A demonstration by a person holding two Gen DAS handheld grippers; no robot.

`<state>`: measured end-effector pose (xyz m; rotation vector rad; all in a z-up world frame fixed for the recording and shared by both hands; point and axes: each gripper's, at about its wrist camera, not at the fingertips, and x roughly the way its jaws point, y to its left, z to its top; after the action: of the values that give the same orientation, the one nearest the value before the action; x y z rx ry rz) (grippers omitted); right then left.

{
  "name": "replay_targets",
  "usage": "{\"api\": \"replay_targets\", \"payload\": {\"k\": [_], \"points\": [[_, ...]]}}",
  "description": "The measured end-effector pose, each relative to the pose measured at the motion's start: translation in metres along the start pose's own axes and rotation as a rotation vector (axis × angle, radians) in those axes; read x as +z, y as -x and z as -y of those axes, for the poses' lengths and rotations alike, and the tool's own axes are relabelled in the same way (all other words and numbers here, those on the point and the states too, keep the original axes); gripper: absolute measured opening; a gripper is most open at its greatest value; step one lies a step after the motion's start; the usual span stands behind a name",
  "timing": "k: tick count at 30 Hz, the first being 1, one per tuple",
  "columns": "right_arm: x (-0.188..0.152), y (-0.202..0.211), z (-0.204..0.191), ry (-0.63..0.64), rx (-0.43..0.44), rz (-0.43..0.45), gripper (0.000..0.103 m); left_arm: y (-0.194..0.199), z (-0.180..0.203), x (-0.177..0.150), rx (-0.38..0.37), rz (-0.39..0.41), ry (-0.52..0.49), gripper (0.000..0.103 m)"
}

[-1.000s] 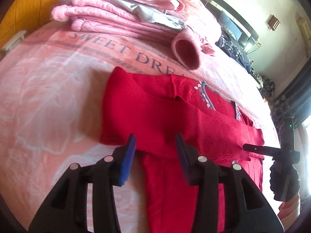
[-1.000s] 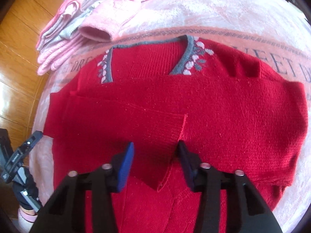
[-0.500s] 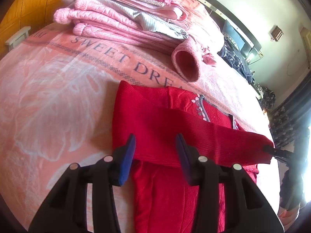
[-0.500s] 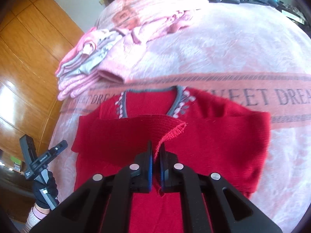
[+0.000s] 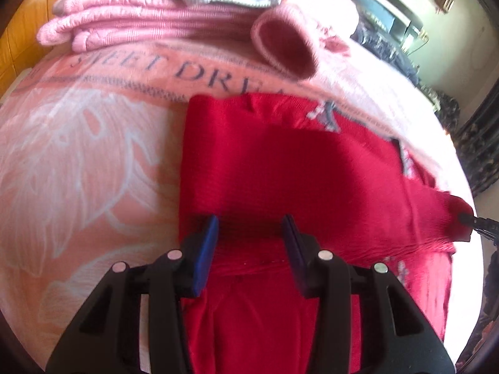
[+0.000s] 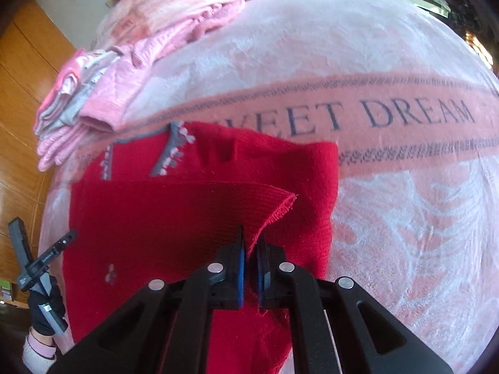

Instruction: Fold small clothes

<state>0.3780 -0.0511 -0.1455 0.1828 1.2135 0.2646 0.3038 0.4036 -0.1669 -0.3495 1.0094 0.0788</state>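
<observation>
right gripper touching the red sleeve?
Touching. The right wrist view shows the right gripper shut on the cuff edge of the red sleeve, cloth pinched between both pads.

The red sweater [image 6: 174, 218] is soft knitted wool with a ribbed cuff. The pink blanket [image 6: 389, 62] under it looks fuzzy and fluffy. The folded pink clothes [image 5: 149, 21] are ribbed knit. The wooden wall [image 6: 21, 93] is smooth and shiny.

A bed [image 6: 389, 62] under a pink "SWEET DREAM" blanket [image 6: 405, 218] — on it a red sweater [image 6: 156, 233] and a stack of pink folded clothes [image 5: 156, 15].
</observation>
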Motion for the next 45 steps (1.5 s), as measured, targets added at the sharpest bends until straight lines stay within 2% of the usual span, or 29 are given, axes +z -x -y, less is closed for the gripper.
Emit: {"api": "replay_targets", "payload": {"k": [2, 4, 6, 7, 10, 13, 16, 18, 21, 22, 24, 27, 31, 33, 35, 36, 38, 40, 45], "points": [[-0.006, -0.017, 0.003, 0.001, -0.017, -0.026, 0.007, 0.0, 0.004, 0.0, 0.022, 0.002, -0.034, 0.042], [-0.008, -0.017, 0.003, 0.016, -0.027, -0.015, 0.007, 0.001, 0.007, 0.0, 0.031, -0.001, -0.051, 0.043], [-0.008, -0.012, 0.0, 0.025, -0.038, -0.014, 0.013, 0.004, 0.006, 0.001, 0.026, -0.006, -0.039, 0.043], [-0.008, -0.005, -0.001, 0.034, -0.051, -0.004, 0.018, 0.009, 0.006, 0.003, 0.013, -0.001, -0.024, 0.042], [-0.008, 0.023, -0.012, 0.088, -0.089, 0.079, 0.018, 0.027, 0.016, 0.009, -0.048, 0.049, -0.016, 0.042], [-0.005, 0.038, -0.023, 0.101, -0.037, 0.114, 0.019, 0.033, 0.041, 0.014, -0.082, 0.072, -0.07, 0.043], [-0.005, 0.027, -0.031, 0.116, -0.003, 0.06, 0.019, 0.023, 0.065, 0.015, -0.1, 0.041, -0.116, 0.044], [-0.007, 0.015, -0.031, 0.115, -0.035, 0.037, 0.019, 0.014, 0.07, 0.015, -0.094, 0.018, -0.124, 0.044], [-0.008, -0.002, -0.015, 0.06, -0.053, 0.008, 0.019, -0.004, 0.064, 0.012, -0.072, -0.028, -0.098, 0.046], [-0.009, -0.009, -0.005, 0.034, -0.051, -0.009, 0.016, -0.008, 0.06, 0.011, -0.078, -0.042, -0.081, 0.047], [-0.01, -0.016, 0.006, -0.006, 0.009, -0.01, 0.016, -0.015, 0.051, 0.01, -0.111, -0.062, -0.044, 0.047], [-0.01, -0.017, 0.017, -0.055, 0.072, -0.009, 0.016, -0.019, 0.047, 0.011, -0.125, -0.058, -0.037, 0.047], [-0.014, -0.012, 0.015, -0.042, 0.064, -0.002, 0.016, -0.017, 0.051, 0.011, -0.101, -0.064, -0.049, 0.048], [-0.019, 0.003, 0.014, -0.053, 0.07, 0.022, 0.022, -0.008, 0.049, 0.012, -0.098, -0.074, -0.024, 0.045], [-0.032, 0.028, 0.008, -0.026, 0.09, 0.077, 0.039, 0.017, 0.044, 0.003, -0.096, -0.067, -0.044, 0.047], [-0.044, 0.041, 0.005, -0.002, 0.096, 0.093, 0.041, 0.026, 0.041, -0.003, -0.086, -0.068, -0.058, 0.051], [-0.077, 0.065, -0.003, 0.041, 0.103, 0.09, 0.041, 0.051, 0.028, -0.026, -0.081, -0.083, -0.091, 0.057], [-0.116, 0.081, -0.007, 0.072, 0.106, 0.058, 0.042, 0.073, 0.01, -0.054, -0.059, -0.118, -0.11, 0.057], [-0.214, 0.104, -0.015, 0.103, 0.101, -0.024, 0.042, 0.111, -0.034, -0.122, -0.049, -0.213, -0.062, 0.057]]}}
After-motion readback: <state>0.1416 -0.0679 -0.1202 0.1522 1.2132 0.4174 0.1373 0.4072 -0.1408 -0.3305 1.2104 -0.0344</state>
